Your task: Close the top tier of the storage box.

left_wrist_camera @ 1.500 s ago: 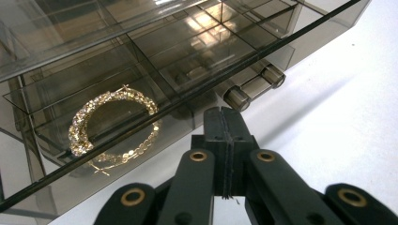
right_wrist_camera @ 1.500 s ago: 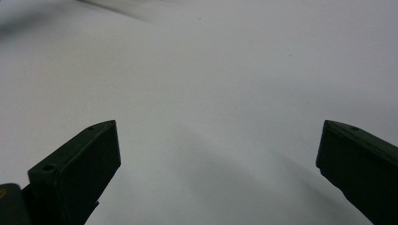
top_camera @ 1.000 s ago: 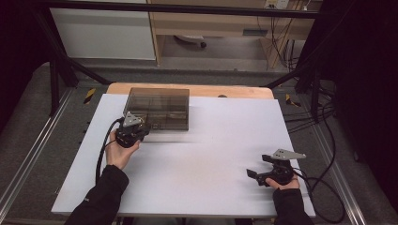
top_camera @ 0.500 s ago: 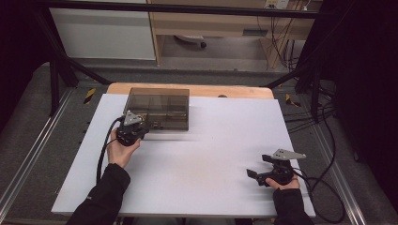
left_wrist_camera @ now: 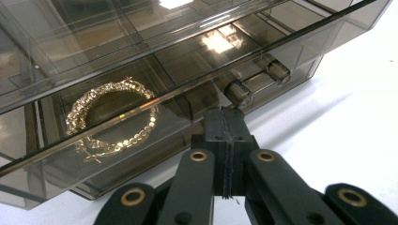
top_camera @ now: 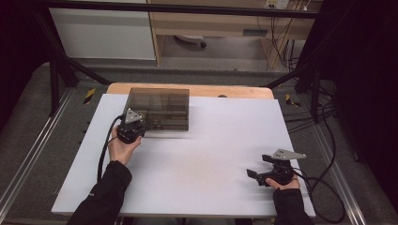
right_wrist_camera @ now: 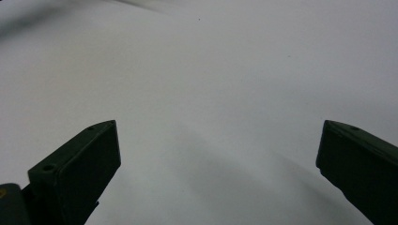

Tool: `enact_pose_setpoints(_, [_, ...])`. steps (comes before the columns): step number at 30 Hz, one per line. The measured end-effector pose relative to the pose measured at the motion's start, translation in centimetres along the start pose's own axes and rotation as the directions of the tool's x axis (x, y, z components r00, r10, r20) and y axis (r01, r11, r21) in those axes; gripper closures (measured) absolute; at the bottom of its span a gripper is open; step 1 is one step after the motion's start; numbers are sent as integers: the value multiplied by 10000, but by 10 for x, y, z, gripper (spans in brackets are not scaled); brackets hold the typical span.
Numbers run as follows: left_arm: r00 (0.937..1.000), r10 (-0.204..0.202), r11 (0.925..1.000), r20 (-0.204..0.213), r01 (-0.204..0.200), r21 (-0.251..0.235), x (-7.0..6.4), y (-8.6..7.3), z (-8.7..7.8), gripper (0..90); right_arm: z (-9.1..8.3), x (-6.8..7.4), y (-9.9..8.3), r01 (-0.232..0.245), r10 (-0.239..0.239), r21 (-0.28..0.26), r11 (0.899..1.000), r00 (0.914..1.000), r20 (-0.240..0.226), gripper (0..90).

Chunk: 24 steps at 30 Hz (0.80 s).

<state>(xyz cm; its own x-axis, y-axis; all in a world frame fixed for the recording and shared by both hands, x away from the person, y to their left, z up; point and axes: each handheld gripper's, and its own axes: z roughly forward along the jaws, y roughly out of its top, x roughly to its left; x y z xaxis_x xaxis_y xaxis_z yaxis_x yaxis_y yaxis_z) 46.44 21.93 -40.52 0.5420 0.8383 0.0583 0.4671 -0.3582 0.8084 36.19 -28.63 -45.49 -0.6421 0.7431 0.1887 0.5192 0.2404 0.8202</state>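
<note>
A smoky see-through drawer box stands at the back left of the white table. In the left gripper view, a gold bracelet lies in a compartment of its lowest drawer, which stands out slightly from the box. My left gripper is shut, and its tips touch the drawer front just under a round handle knob. The same gripper sits at the box's front left corner. My right gripper rests open near the table's front right, with bare white surface between its jaws.
A wooden table edge runs behind the box. Black cables trail off the right side onto the floor. Dark frame posts stand to the left and right. A cable runs from the left gripper along the forearm.
My left gripper has edged slightly toward the box front. The right gripper has stayed where it was.
</note>
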Motion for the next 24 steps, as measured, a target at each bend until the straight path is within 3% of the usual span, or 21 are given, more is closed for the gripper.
enact_pose_setpoints(24, [9994, -95, 9998, -323, 89, -200, 6, 3, 11, 900, 0, 0, 0, 20, -20, -29, 10000, 10000, -10, 6])
